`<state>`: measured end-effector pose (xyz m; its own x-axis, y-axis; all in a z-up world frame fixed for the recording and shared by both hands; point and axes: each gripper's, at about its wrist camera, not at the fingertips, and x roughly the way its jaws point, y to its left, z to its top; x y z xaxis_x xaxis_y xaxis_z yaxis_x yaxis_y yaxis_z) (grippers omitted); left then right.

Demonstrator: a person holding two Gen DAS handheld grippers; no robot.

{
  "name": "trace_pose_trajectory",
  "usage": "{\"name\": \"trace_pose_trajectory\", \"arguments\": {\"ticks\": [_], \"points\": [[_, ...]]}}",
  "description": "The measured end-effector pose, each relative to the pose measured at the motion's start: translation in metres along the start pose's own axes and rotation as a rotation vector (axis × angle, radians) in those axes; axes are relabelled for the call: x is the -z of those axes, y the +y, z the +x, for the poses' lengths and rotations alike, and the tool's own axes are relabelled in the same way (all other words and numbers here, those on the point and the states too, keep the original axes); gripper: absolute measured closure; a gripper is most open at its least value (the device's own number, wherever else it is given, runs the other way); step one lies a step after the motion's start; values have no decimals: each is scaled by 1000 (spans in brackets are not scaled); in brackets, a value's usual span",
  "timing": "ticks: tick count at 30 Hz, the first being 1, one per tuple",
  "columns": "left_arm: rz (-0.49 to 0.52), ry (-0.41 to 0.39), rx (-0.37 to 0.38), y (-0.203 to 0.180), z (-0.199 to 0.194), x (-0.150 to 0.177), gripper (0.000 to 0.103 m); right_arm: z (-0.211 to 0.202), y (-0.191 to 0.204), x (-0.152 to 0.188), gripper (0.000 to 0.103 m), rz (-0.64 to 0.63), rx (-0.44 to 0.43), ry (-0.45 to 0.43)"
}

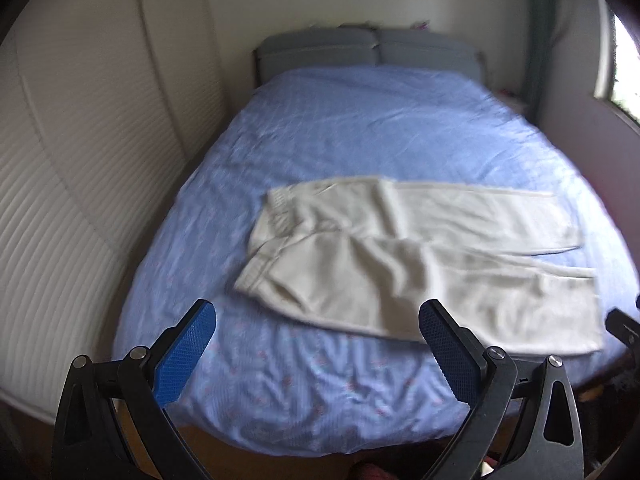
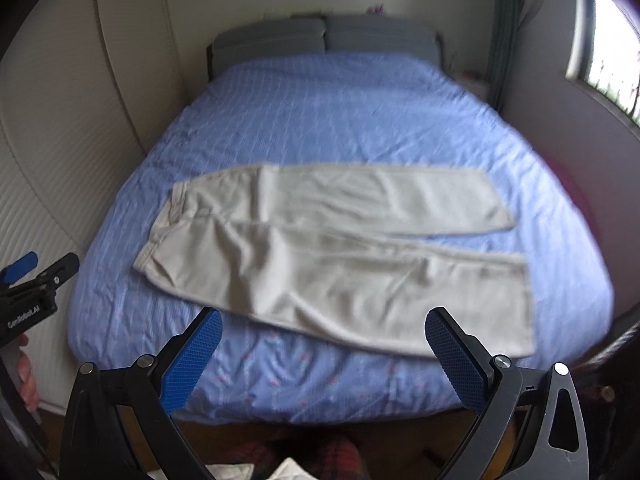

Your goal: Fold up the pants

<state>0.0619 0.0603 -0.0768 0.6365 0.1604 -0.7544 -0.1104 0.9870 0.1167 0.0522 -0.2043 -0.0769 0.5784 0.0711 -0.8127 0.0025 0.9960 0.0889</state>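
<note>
Cream pants point(image 1: 416, 260) lie spread flat on the blue bedspread point(image 1: 352, 128), waistband to the left, both legs running right side by side. They also show in the right wrist view point(image 2: 332, 252). My left gripper point(image 1: 318, 322) is open and empty, held above the near end of the bed, short of the pants' lower edge. My right gripper point(image 2: 324, 330) is open and empty, also held over the near end of the bed in front of the near leg. The left gripper point(image 2: 38, 266) shows at the left edge of the right wrist view.
The bed point(image 2: 320, 376) fills the room's middle, with a grey headboard point(image 2: 320, 36) at the far end. A white ribbed wall panel point(image 1: 60, 200) runs close along the left side. A window point(image 2: 612, 72) and curtain stand at the right. Wooden floor shows below the bed's foot.
</note>
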Motion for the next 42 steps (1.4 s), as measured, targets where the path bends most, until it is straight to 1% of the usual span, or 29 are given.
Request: {"name": "trace_pose_trajectory", "arguments": {"ticks": [1, 3, 5, 9, 12, 14, 17, 18, 20, 21, 22, 24, 27, 33, 36, 37, 39, 40, 41, 42], "points": [[-8, 17, -15, 2, 9, 0, 0, 18, -1, -1, 0, 15, -32, 44], [-25, 60, -46, 7, 26, 2, 0, 43, -2, -2, 1, 37, -77, 99], [-37, 83, -53, 14, 42, 3, 0, 69, -1, -3, 1, 46, -118, 146], [-19, 134, -87, 22, 77, 7, 0, 116, 6, -3, 2, 62, -152, 227], [-5, 182, -77, 28, 104, 10, 0, 147, 16, 1, 3, 83, -166, 286], [-8, 222, -51, 33, 124, 13, 0, 165, 20, 5, 7, 123, -185, 330], [-15, 291, -31, 43, 164, 18, 0, 189, 28, 11, 9, 173, -183, 376], [-18, 327, -29, 47, 182, 20, 1, 200, 31, 15, 10, 196, -178, 398], [-20, 377, -12, 54, 208, 22, 3, 220, 33, 23, 14, 266, -193, 442], [-19, 405, -8, 58, 222, 23, 3, 231, 35, 29, 15, 312, -196, 466], [-26, 427, 5, 61, 234, 26, 3, 242, 36, 35, 16, 368, -201, 491], [-54, 474, 44, 67, 258, 28, 4, 259, 38, 44, 18, 440, -202, 537], [-78, 531, 94, 70, 288, 33, 4, 273, 43, 53, 18, 515, -197, 558], [-84, 628, 165, 68, 334, 41, 4, 294, 51, 58, 19, 590, -190, 558], [-96, 659, 186, 67, 348, 42, 4, 310, 54, 58, 23, 655, -209, 565], [-119, 678, 219, 69, 354, 43, 5, 314, 54, 56, 24, 668, -216, 566], [-176, 717, 295, 71, 365, 45, 12, 326, 55, 55, 29, 696, -218, 579], [-198, 735, 307, 73, 370, 46, 14, 332, 55, 53, 32, 711, -219, 588], [-216, 742, 309, 75, 372, 46, 18, 337, 55, 51, 38, 721, -216, 594], [-230, 740, 317, 77, 373, 44, 23, 340, 55, 49, 40, 724, -207, 595]]}}
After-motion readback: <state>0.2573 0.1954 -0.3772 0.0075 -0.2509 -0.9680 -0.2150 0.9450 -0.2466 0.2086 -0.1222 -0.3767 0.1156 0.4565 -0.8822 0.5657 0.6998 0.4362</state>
